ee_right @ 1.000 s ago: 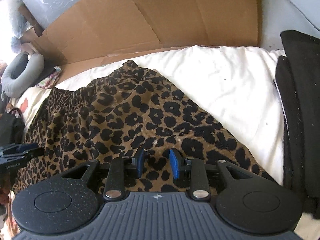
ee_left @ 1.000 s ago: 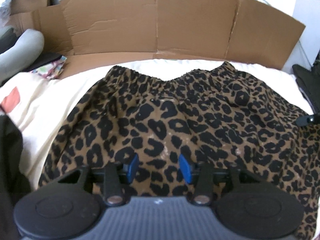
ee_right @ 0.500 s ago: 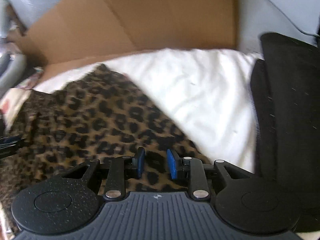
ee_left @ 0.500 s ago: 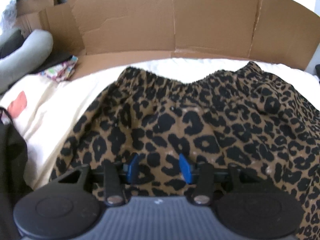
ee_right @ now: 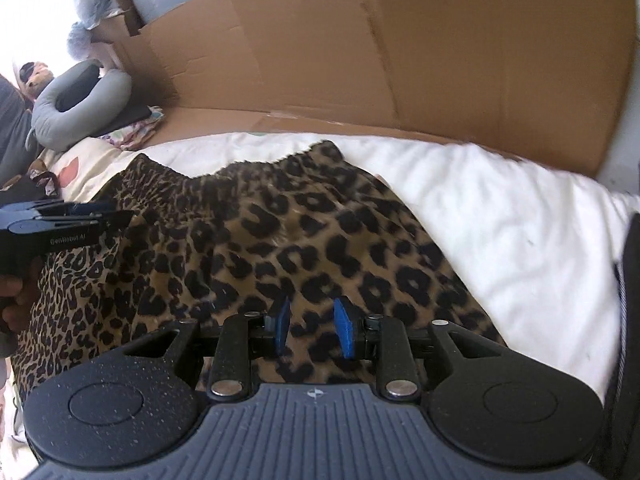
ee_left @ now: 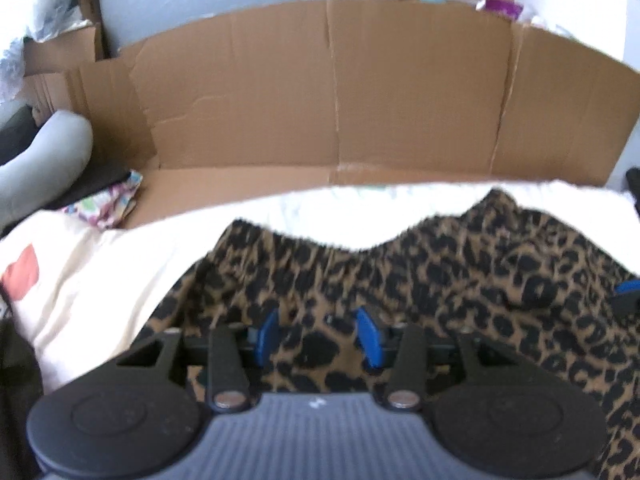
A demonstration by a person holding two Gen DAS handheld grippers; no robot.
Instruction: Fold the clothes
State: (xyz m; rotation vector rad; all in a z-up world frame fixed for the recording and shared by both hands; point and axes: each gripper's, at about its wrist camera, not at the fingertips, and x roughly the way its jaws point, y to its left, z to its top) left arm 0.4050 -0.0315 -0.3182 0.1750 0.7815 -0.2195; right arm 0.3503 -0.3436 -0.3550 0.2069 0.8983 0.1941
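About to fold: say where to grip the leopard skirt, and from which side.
Likely best at the skirt's gathered waistband, one corner per gripper, coming from the near hem side. The band is a firm, thick edge lying flat on the white sheet; both grippers hover open above the fabric.

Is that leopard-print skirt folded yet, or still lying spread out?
Spread out. The leopard-print skirt lies flat on the white bedding, its gathered waistband toward the cardboard; no fold shows.

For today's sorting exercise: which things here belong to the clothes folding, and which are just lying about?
Belong to the job:
leopard-print skirt
left tongs
right tongs
white sheet

Lying about:
cardboard
grey neck pillow
black fabric
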